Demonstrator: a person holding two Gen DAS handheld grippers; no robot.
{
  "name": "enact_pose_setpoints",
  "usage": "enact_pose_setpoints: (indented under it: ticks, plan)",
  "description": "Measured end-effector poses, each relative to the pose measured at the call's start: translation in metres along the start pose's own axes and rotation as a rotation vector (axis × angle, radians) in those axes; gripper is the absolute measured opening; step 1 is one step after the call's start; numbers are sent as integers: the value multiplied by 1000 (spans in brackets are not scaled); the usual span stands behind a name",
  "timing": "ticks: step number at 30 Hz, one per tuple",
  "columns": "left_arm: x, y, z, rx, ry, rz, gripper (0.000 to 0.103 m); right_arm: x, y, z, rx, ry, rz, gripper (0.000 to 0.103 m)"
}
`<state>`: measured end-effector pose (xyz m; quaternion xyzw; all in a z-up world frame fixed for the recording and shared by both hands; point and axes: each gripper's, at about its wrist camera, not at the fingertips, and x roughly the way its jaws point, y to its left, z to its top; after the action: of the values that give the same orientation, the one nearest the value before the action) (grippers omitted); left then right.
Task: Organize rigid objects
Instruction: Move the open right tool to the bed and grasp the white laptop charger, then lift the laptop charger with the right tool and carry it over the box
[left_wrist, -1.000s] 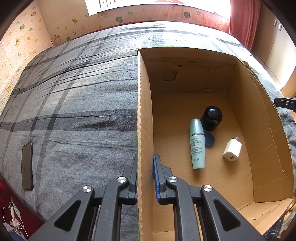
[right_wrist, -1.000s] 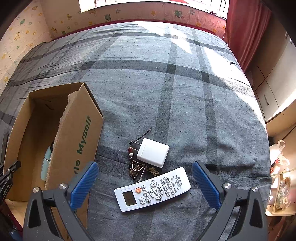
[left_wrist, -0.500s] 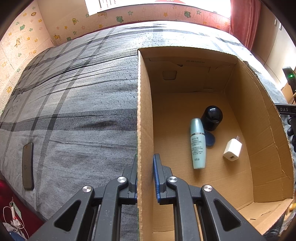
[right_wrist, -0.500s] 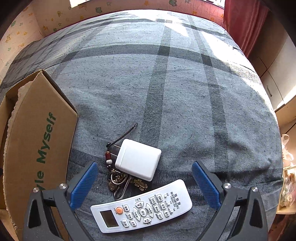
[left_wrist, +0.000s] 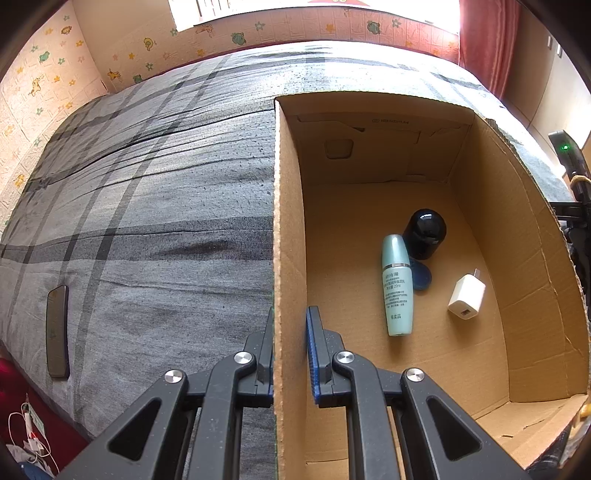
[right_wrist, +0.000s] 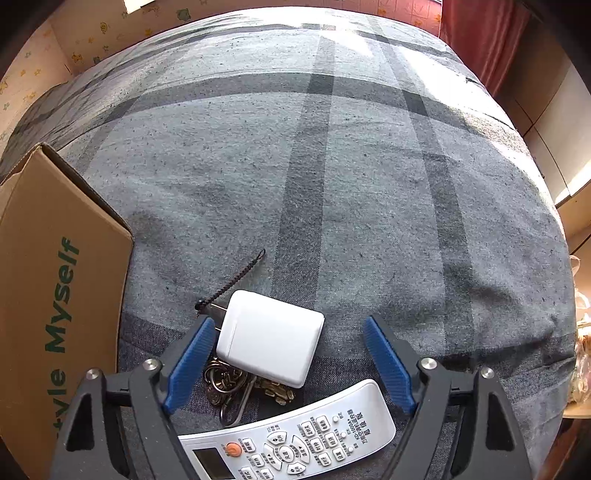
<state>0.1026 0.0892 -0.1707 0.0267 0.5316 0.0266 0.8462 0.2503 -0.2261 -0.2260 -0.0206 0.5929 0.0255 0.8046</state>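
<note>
My left gripper (left_wrist: 290, 332) is shut on the left wall of a cardboard box (left_wrist: 286, 229) on the bed. Inside the box lie a teal bottle (left_wrist: 397, 286), a black jar (left_wrist: 424, 234), a blue lid (left_wrist: 421, 275) and a small white charger (left_wrist: 467, 299). My right gripper (right_wrist: 288, 354) is open, its blue pads either side of a large white plug adapter (right_wrist: 269, 338) that lies on a bunch of keys (right_wrist: 236, 384). A white remote control (right_wrist: 295, 439) lies just below it. The box's outer wall (right_wrist: 55, 295) stands to the left.
Everything sits on a grey plaid bedspread (right_wrist: 332, 184). A dark phone (left_wrist: 57, 328) lies near the bed's left edge. A black braided cord (right_wrist: 236, 280) runs from the keys. Red curtain and cabinets stand at the right; a patterned wall at the back.
My right gripper has moved down and forward over the white adapter, and its jaws have narrowed around it. The left gripper and box have not moved.
</note>
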Motion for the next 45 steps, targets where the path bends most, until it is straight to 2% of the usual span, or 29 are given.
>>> enact_pose_setpoints:
  ticks: [1, 3, 8, 16, 27, 45]
  plan:
    - [0, 0, 0, -1, 0, -1, 14, 1, 1, 0, 2, 7, 6, 77]
    - [0, 0, 0, -2, 1, -1, 14, 0, 4, 0, 0, 8, 27, 59]
    - [-1, 0, 1, -4, 1, -3, 14, -6, 14, 0, -35, -11, -9, 58]
    - [-1, 2, 1, -11, 2, -9, 14, -20, 7, -4, -16, -22, -1, 58]
    - [1, 3, 0, -13, -1, -9, 14, -60, 11, -8, -21, -57, -5, 58]
    - [-1, 3, -1, -16, -7, -13, 14, -136, 56, -18, -103, -135, 57, 58]
